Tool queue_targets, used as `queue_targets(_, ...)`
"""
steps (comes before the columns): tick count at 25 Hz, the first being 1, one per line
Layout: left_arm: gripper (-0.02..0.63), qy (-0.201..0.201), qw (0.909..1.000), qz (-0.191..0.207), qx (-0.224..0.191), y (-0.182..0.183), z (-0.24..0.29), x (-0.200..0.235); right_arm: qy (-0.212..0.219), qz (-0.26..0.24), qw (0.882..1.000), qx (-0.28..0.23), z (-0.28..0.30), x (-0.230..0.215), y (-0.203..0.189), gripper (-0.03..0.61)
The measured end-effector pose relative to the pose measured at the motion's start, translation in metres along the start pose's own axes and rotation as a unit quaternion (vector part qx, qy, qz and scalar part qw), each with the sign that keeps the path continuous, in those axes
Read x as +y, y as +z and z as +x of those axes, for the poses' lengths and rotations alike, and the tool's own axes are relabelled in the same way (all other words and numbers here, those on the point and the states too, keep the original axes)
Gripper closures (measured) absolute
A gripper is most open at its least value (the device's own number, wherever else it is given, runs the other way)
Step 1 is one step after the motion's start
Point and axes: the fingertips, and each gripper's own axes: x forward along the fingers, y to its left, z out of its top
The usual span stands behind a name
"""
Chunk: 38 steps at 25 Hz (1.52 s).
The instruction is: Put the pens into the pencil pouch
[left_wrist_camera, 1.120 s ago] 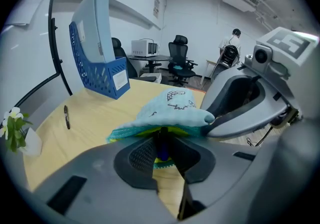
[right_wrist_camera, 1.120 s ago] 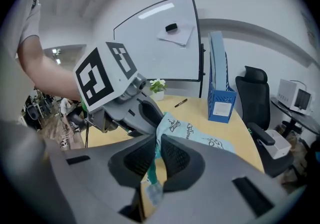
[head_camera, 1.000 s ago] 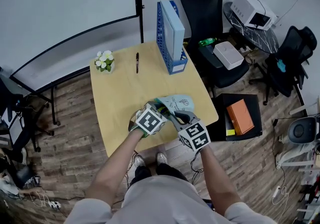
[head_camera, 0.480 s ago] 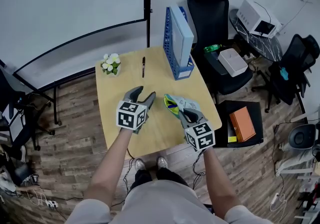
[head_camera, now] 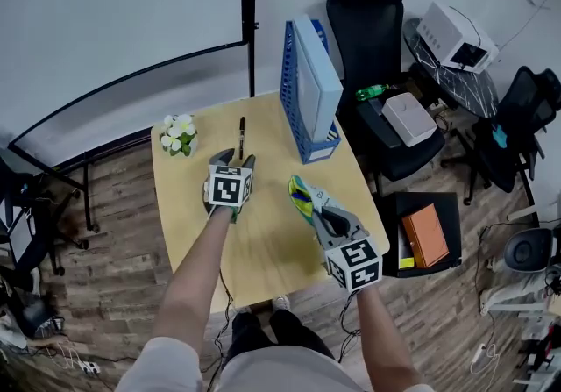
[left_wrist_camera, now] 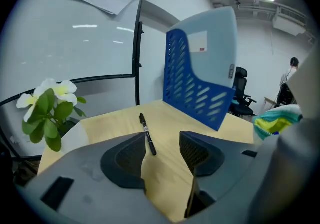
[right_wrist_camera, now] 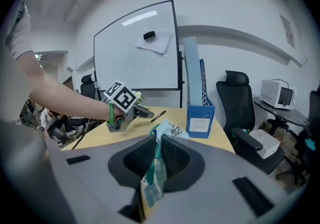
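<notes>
The left gripper [head_camera: 235,156] hovers over the far half of a wooden table [head_camera: 272,241]. Its jaws have just been opening and now stand apart, with nothing pinched between them. A black pen [head_camera: 241,129] lies flat on the wood just beyond the jaw tips. In the left gripper view it shows in the gap between the pads [left_wrist_camera: 134,154], which do not press on it. The pen's long axis runs near to far, roughly in line with the long side of the blue file holder [head_camera: 308,92]. Which end is the writing tip cannot be made out.

The pen sits close to the table's far edge, in an open lane of wood. A small pot of white flowers [head_camera: 178,134] stands to its left at the far-left corner. The file holder stands upright to its right at the far-right corner. A whiteboard [head_camera: 114,13] rises behind the far edge.

On the right side of the table, the right gripper [head_camera: 323,209] is clamped on the edge of the pencil pouch [head_camera: 302,191]. The pouch stretches away from the jaws toward the far left, its bright green-and-yellow end turned toward the pen. Whether it rests on the wood cannot be told. A black office chair [head_camera: 372,22] crowds the table's far-right corner.
</notes>
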Motion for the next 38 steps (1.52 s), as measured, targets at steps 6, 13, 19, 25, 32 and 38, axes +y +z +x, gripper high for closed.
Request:
queue_targets(6,0.427,0.004,0.998,0.01,0.062,-0.021,0.038,0.02,-0.005,0.004,1.0,-0.003,0.007,-0.008,0.008,0.543)
queue_targets(13,0.539,0.01,0.9954,0.027,0.091,-0.027,0.046,0.025,-0.011,-0.002,1.0,-0.004,0.004,-0.013,0.01,0.543)
queue_targets(19,0.574,-0.025,0.9935,0.006,0.111,-0.036,0.025,0.018,-0.014,-0.007,1.0,-0.002,0.0,-0.009,0.009,0.543)
queue_targets(25,0.574,-0.08,0.9942,0.004,0.072,-0.036,-0.036,0.0,-0.021,-0.016,1.0,0.002,-0.003,-0.003,0.007,0.543)
queue_targets(32,0.574,-0.153,0.9854,0.047,0.058,-0.047,-0.131,-0.041,-0.03,-0.025,0.999,0.011,-0.012,0.006,-0.003,0.543)
queue_targets(38,0.574,-0.223,0.9651,0.096,0.098,-0.081,-0.191,-0.087,-0.029,-0.022,0.999,0.021,-0.017,0.021,-0.018,0.543)
